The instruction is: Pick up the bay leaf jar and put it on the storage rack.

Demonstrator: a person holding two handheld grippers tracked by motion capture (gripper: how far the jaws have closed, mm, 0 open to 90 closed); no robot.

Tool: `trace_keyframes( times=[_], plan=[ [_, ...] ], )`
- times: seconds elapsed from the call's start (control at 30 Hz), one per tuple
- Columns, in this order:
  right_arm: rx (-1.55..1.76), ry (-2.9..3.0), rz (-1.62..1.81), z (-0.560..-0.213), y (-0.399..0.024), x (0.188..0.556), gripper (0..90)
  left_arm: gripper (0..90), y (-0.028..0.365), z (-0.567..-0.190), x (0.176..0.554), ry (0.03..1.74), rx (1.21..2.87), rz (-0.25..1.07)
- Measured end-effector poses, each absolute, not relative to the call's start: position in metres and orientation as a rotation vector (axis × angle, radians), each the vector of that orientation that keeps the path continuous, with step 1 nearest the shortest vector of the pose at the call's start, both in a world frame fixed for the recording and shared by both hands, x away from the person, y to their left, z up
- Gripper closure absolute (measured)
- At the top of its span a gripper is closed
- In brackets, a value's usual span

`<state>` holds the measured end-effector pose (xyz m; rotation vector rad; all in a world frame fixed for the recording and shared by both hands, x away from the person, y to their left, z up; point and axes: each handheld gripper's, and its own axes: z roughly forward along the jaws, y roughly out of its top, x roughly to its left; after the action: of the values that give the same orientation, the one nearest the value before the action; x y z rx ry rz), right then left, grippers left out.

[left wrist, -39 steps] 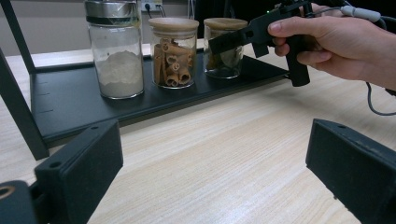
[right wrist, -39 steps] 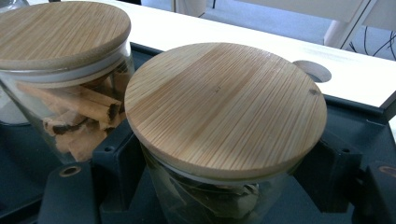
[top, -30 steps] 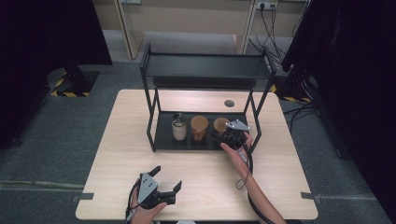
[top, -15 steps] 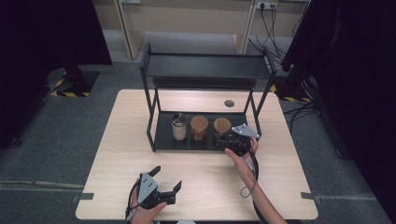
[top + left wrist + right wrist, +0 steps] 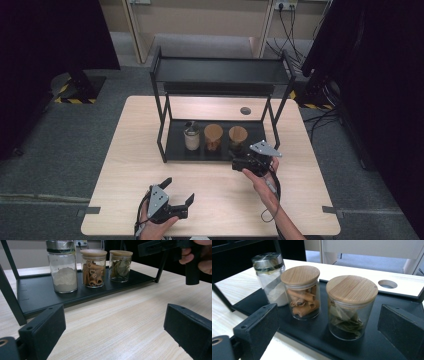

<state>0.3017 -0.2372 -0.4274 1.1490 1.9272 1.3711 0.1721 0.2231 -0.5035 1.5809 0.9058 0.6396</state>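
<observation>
Three jars stand in a row on the lower shelf of a black rack: a metal-lidded jar of white powder, a wooden-lidded jar of cinnamon sticks and a wooden-lidded jar of dried leaves. My right gripper hovers just in front of the leaf jar. Its jaws have just been opening and now stand wide, touching nothing. Near the table's front edge my left gripper rests open and empty, facing the jars.
The rack's top shelf overhangs the jars, and its posts stand at the corners. A round cable hole lies in the table behind the rack. Bare wooden tabletop stretches between the two grippers.
The right gripper has let go of the leaf jar and drawn back toward the table's front, its jaws now wide. The left gripper has stayed put.
</observation>
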Motion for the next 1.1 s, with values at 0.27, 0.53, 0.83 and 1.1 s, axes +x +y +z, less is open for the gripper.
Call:
trace_keyframes(
  times=[0.27,0.53,0.83,1.1],
  plan=[
    [1.112,1.939,1.432,-0.428,-0.243,0.288,4.0,3.1,0.224,-0.503,0.173,0.912,1.578,0.637],
    [1.062,1.950,1.500,-0.436,-0.251,0.273,3.9,3.1,0.223,-0.503,0.174,0.911,1.581,0.638],
    [1.019,1.968,1.543,-0.444,-0.256,0.255,3.6,3.1,0.223,-0.503,0.173,0.909,1.579,0.645],
    [0.996,1.990,1.562,-0.453,-0.259,0.245,3.5,3.1,0.223,-0.503,0.170,0.898,1.579,0.653]
  ],
)
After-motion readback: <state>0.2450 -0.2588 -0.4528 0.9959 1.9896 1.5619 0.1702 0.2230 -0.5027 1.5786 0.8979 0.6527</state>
